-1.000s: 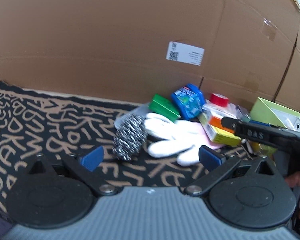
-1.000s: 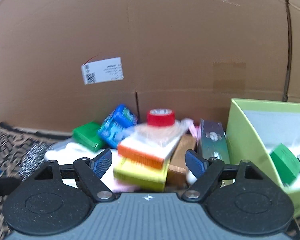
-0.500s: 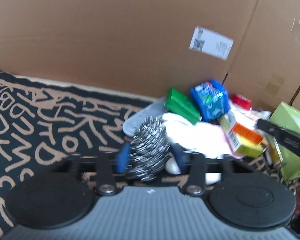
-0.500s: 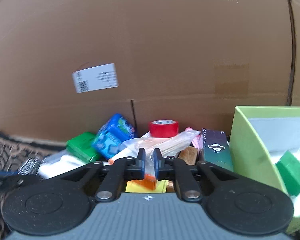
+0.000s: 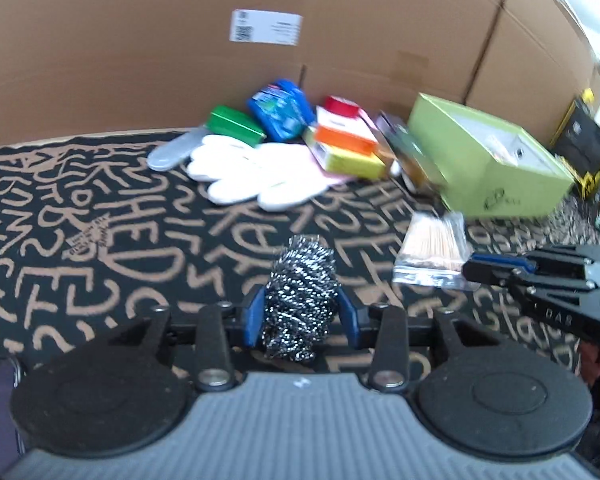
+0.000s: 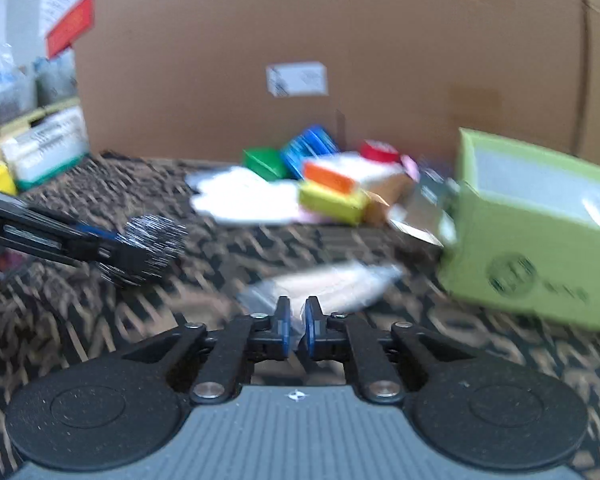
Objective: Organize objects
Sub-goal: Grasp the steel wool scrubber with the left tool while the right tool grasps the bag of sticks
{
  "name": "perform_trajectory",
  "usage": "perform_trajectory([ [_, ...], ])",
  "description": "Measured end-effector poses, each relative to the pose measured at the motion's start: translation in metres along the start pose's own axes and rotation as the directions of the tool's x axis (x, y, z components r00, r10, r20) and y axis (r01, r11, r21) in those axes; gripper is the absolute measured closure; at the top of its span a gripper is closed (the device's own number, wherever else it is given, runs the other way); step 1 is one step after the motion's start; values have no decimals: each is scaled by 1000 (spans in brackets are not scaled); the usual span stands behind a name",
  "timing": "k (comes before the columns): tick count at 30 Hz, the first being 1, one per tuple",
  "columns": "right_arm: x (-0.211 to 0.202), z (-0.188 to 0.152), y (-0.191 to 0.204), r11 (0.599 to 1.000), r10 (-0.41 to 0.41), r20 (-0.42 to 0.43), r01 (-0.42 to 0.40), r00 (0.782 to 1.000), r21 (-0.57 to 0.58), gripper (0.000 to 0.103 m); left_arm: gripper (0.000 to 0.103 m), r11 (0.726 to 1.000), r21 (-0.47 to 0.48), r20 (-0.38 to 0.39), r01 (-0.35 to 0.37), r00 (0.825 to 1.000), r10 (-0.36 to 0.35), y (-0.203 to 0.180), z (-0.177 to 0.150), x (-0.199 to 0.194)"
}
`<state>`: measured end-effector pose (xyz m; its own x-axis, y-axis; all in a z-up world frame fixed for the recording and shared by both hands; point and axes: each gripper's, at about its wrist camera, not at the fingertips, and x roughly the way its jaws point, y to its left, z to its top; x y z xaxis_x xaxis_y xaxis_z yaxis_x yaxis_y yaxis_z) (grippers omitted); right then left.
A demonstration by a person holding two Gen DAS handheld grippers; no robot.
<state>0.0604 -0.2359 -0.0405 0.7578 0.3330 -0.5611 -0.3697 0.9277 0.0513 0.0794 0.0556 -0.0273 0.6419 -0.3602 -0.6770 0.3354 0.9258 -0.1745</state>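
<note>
Steel scourer point(image 5: 299, 296) and toothpick bag point(image 5: 432, 250) now lifted from the pile.

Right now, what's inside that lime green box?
The lime green box shows a white lining and a few small items, too blurred to name. Its near wall hides the bottom.

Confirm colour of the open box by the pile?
Lime green box, white inside; clearest in the left wrist view.

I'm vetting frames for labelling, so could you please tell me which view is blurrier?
Right wrist view: heavily motion-smeared, the patterned black-and-tan rug and lime-green cardboard box streaked. Left wrist view: sharper, the steel-wool scourer crisp, only the far pile soft.
</note>
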Motion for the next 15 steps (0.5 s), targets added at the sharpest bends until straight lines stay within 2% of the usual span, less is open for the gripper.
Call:
perform_trajectory([
  [1,-2,-2,-6,1000,-6,-14,6,1000,30,66,56,1000,17,2,-13,1000,13,-4,-1,1],
  [2,-3,-4,-10,998,-1,-15,2,1000,66,41,53,999,33,8,-28,1000,28,-8,-1,2],
  [4,-5,-7,-13,993,11,11,-12,1000,116,26,47,998,40,14,-50,999,49,-13,2,5],
  [8,5,-2,-3,994,-37,25,34,999,102,26,53,998,49,1,-44,999,44,-18,3,10],
  [12,26,4,0,990,-27,9,25,1000,136,27,53,995,71,-1,-67,998,67,-21,2,9],
  [15,37,8,9,991,-74,-2,73,997,109,28,53,995,71,-14,-66,998,68,-19,3,10],
])
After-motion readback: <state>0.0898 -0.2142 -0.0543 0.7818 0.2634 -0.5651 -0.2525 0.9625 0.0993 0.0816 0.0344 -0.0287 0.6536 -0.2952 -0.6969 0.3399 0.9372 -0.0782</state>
